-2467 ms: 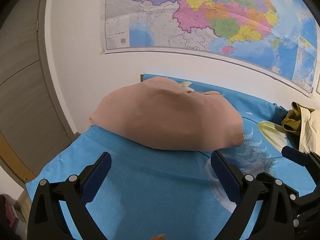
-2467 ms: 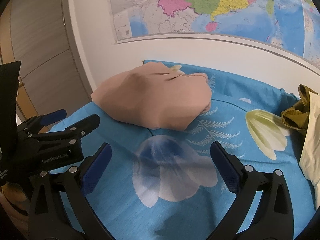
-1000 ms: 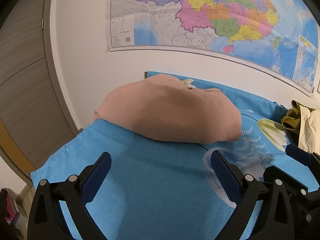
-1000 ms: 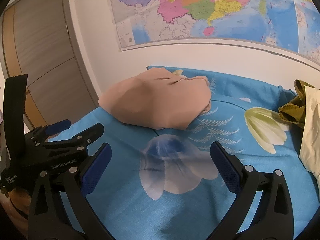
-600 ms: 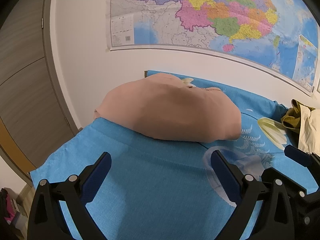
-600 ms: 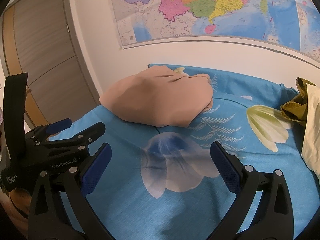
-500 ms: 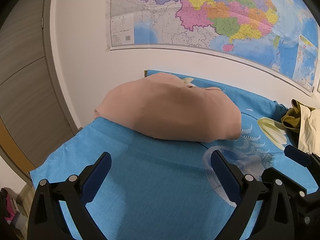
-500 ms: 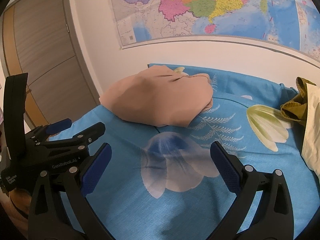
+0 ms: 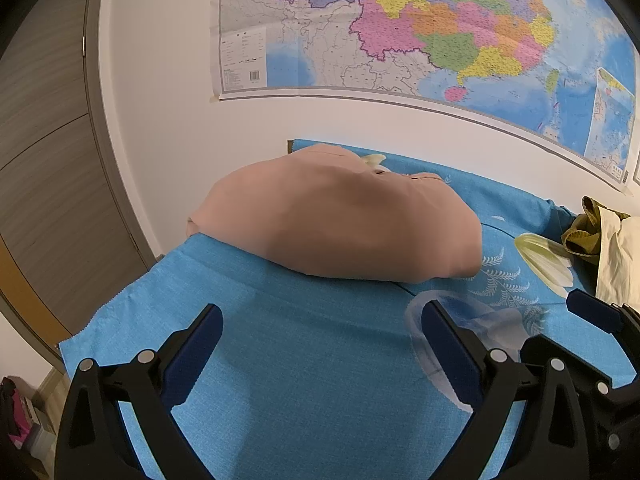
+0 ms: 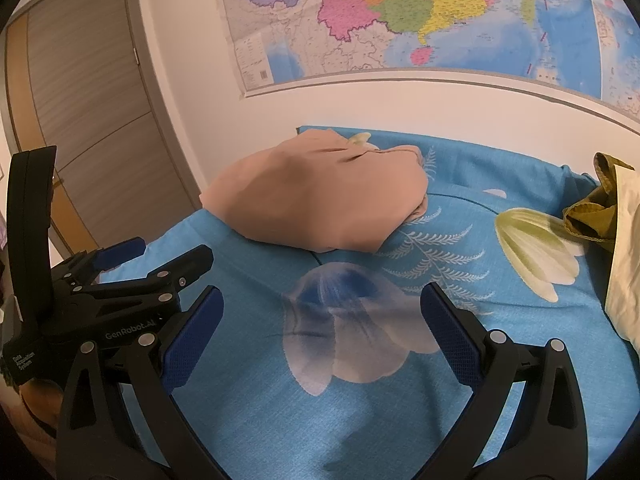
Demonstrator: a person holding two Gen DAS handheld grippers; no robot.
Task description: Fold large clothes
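A folded tan garment (image 9: 340,224) (image 10: 320,204) lies in a rounded heap at the far left of the blue flowered sheet (image 9: 320,380) (image 10: 360,420). My left gripper (image 9: 320,344) hovers open over bare sheet, short of the garment, with nothing between its fingers. My right gripper (image 10: 320,328) is open too, empty, above the white flower print. In the right wrist view the left gripper (image 10: 132,264) shows at the left edge. An olive garment (image 9: 584,228) (image 10: 596,208) and a cream cloth (image 9: 620,256) (image 10: 624,264) lie bunched at the far right.
A large map (image 9: 400,32) hangs on the white wall behind the bed. A grey-brown door (image 9: 48,184) (image 10: 80,120) stands to the left. The sheet's left edge (image 9: 116,296) drops off toward the floor, where some small items (image 9: 16,416) sit.
Both grippers have drifted only slightly over the sheet; the view shifted a little relative to 2.5 s ago. The tan garment has not moved, and both grippers stayed open.
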